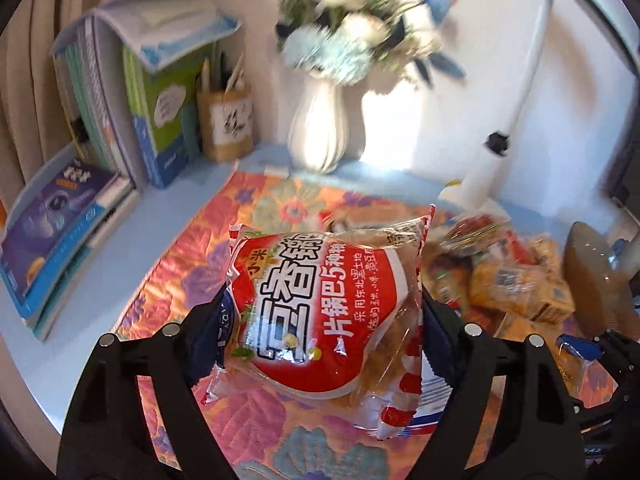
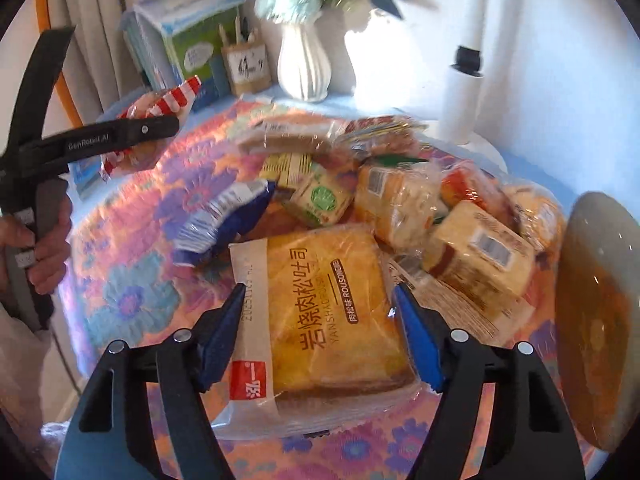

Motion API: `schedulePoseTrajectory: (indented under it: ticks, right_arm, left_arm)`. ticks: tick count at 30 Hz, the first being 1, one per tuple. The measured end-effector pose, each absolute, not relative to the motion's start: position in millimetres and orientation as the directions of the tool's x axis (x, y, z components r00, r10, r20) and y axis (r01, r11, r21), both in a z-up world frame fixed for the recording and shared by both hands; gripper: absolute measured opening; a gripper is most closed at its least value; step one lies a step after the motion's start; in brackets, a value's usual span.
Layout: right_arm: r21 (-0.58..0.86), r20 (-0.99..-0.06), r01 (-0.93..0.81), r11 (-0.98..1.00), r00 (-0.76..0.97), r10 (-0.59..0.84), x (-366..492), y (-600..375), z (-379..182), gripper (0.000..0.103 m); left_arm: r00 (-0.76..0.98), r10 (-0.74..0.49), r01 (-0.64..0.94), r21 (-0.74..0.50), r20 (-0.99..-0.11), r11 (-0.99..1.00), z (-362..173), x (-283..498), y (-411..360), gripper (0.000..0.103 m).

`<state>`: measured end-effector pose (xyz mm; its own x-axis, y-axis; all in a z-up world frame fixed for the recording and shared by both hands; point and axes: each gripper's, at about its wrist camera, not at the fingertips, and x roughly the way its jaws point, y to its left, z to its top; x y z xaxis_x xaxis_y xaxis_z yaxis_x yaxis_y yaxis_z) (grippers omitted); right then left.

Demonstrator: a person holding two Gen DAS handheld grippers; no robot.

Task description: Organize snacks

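My left gripper (image 1: 322,320) is shut on a red and white rice-cracker packet (image 1: 316,292); both blue pads press into its sides and it hangs above the floral mat (image 1: 176,264). The right wrist view shows that same packet (image 2: 176,96) raised at the far left, with a hand (image 2: 48,248) around the left gripper's handle. My right gripper (image 2: 320,332) points down at a flat packet of orange toast bread (image 2: 332,312). Its pads bear on the wrapper's two long edges. The toast packet's near end is hidden under the fingers.
A heap of wrapped breads and cakes (image 2: 404,200) and a blue packet (image 2: 228,220) lie beyond the toast. A brown dish (image 2: 596,320) stands at the right edge. Behind are a white vase (image 1: 318,124), pen holder (image 1: 226,124), books (image 1: 60,232) and a white lamp post (image 2: 464,92).
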<state>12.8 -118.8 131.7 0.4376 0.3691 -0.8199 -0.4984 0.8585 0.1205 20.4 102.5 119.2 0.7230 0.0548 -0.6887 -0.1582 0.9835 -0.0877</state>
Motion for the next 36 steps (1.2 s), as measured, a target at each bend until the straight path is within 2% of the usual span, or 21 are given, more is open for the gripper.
schedulePoseTrajectory:
  ticks: [3, 12, 14, 16, 21, 24, 28, 29, 33, 36]
  right_arm:
    - [0.159, -0.788, -0.491, 0.857, 0.46, 0.41, 7, -131, 150, 0.071]
    - [0.162, -0.689, -0.406, 0.899, 0.606, 0.398, 1, -195, 206, 0.071]
    - [0.174, -0.663, -0.371, 0.912, 0.641, 0.387, 7, -217, 218, 0.066]
    - [0.188, -0.637, -0.325, 0.927, 0.678, 0.367, 15, -243, 232, 0.042]
    - [0.218, -0.647, -0.208, 0.953, 0.701, 0.301, 41, -302, 235, 0.043]
    - [0.248, -0.674, -0.197, 0.949, 0.668, 0.315, 37, -321, 218, 0.049]
    - [0.245, -0.716, -0.329, 0.912, 0.573, 0.399, 7, -299, 193, 0.083]
    - [0.236, -0.728, -0.363, 0.901, 0.549, 0.412, -2, -288, 185, 0.087]
    - [0.259, -0.767, -0.447, 0.856, 0.444, 0.464, -33, -249, 149, 0.093]
    - [0.192, -0.821, -0.446, 0.874, 0.415, 0.392, -32, -231, 116, 0.095]
  left_arm:
    - [0.742, 0.055, -0.137, -0.071, -0.668, 0.988, 132, 21, 86, 0.082]
    - [0.777, 0.01, -0.048, -0.044, -0.63, 0.998, 161, 31, 30, 0.082]
    - [0.787, -0.016, -0.011, -0.041, -0.616, 0.999, 170, 37, 10, 0.082]
    - [0.797, -0.054, 0.037, -0.041, -0.601, 0.998, 178, 46, -14, 0.082]
    - [0.782, -0.193, 0.165, -0.102, -0.593, 0.981, 185, 72, -70, 0.082]
    - [0.757, -0.223, 0.19, -0.119, -0.615, 0.974, 178, 77, -90, 0.082]
    - [0.734, -0.221, 0.196, -0.111, -0.642, 0.974, 163, 77, -96, 0.082]
    - [0.728, -0.225, 0.192, -0.123, -0.648, 0.974, 160, 76, -93, 0.082]
    - [0.726, -0.195, 0.167, -0.107, -0.66, 0.98, 152, 68, -79, 0.083]
    - [0.716, -0.182, 0.158, -0.097, -0.674, 0.983, 147, 63, -67, 0.083]
